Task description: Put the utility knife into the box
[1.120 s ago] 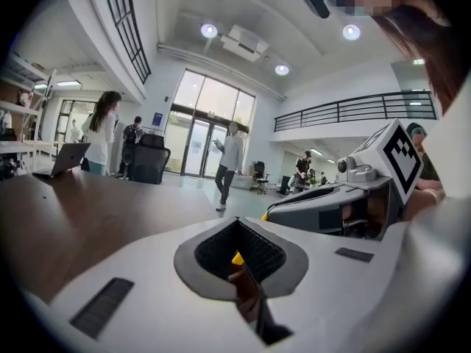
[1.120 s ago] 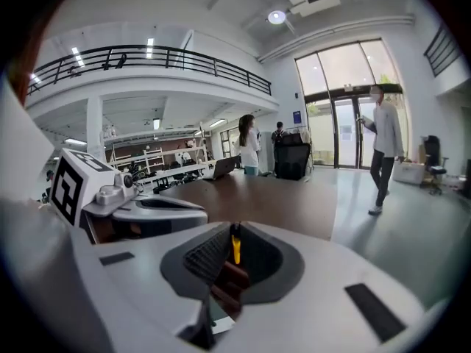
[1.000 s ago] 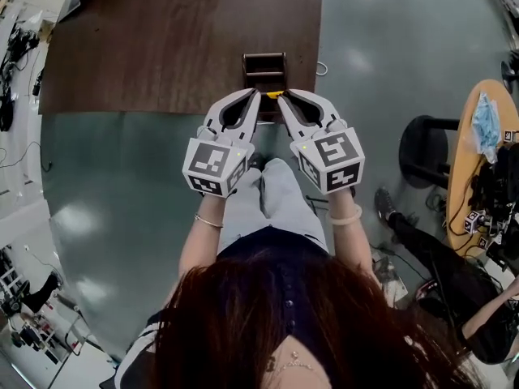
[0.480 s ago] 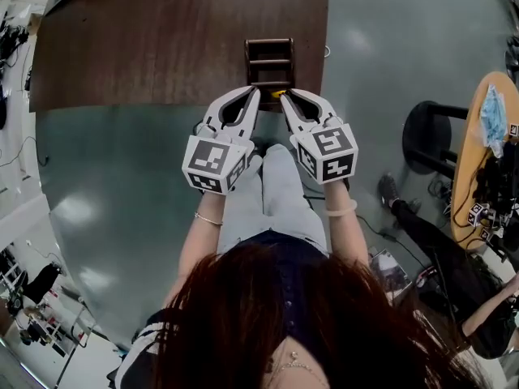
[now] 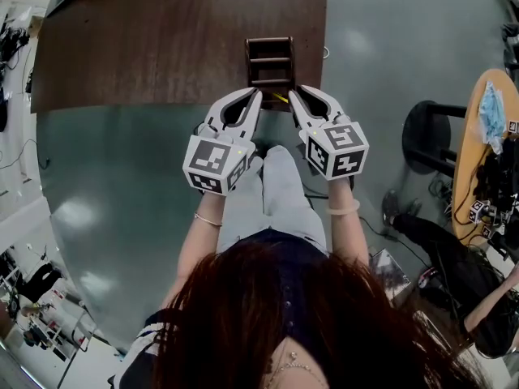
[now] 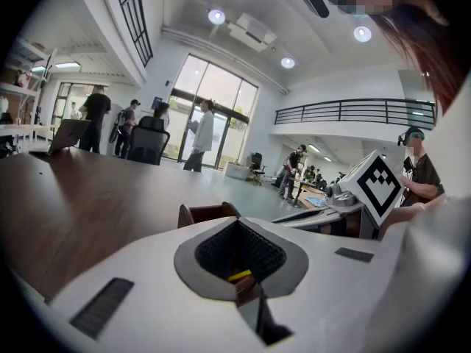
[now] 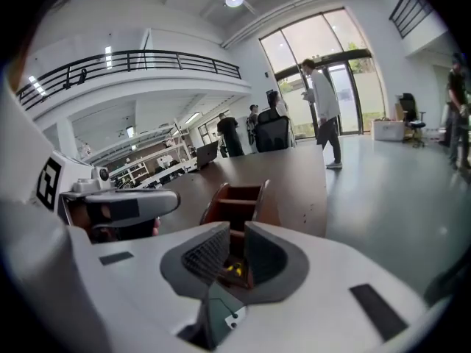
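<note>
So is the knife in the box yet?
Not yet. Done: nothing, no yellow shows in the box. In hand: the knife seems to lie on the table just in front of the box, between the gripper tips. The right gripper has its jaws slightly apart with yellow between them; the left gripper looks shut. Left to do: grab the knife, lift it and put it in the box.

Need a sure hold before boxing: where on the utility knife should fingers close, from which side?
Probably mid-length of the utility knife, fingers across its narrow width, coming from the near side: it's a slim slanted bar, and the box blocks the far side.
</note>
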